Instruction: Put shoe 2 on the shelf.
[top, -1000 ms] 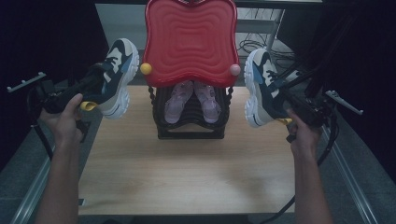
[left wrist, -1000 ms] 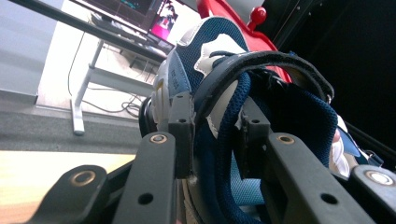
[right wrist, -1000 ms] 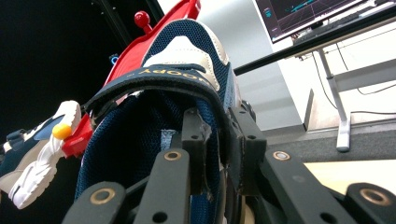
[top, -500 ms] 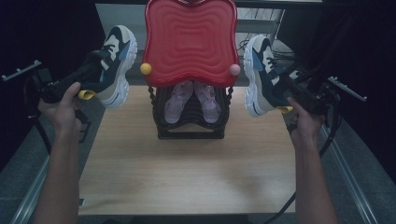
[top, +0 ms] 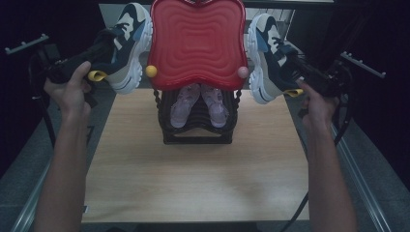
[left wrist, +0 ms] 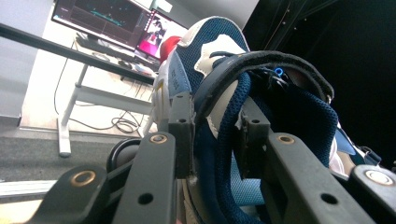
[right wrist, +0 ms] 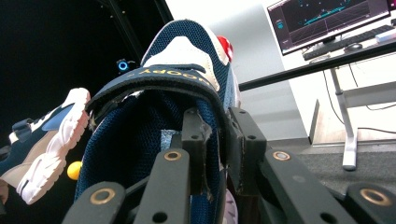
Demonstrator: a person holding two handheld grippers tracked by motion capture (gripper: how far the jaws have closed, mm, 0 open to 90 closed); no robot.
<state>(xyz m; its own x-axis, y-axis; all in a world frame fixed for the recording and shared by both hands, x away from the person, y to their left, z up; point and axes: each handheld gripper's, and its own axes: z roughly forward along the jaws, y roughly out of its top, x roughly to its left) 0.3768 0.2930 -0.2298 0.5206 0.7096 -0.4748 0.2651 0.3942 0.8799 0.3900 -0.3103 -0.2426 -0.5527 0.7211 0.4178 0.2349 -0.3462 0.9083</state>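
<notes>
Navy mesh and white rubber are what I see most of: I have a navy, white and beige chunky-soled sneaker in each gripper, both held up off the desk. In the high view the left sneaker [top: 126, 46] sits at the upper left of the frame, sole turned toward the red wavy plastic top [top: 197, 42] of the black tiered shoe rack [top: 197, 135]. The right sneaker [top: 269, 58] hangs at the upper right, sole also facing the red top.

My left gripper [left wrist: 212, 140] has its jaws partly closed on the padded collar of its sneaker, one jaw outside the heel wall and one inside the opening. My right gripper [right wrist: 215, 140] clamps the collar of its sneaker the same way. From above, both grippers are dark against a dark background, and I can barely separate the left one [top: 72, 67] or the right one [top: 309, 77] from the shoes and my hands.

The red top hides most of the rack; beneath it I can make out only the toes of a pair of pale pink shoes [top: 199, 104] on a lower tier. A yellow ball knob [top: 151, 71] and a pink one [top: 242, 72] sit at the red top's lower corners. The wooden desk [top: 193, 183] is cut off at the bottom edge. In the right gripper view, the other sneaker shows at the lower left, partly cropped.
</notes>
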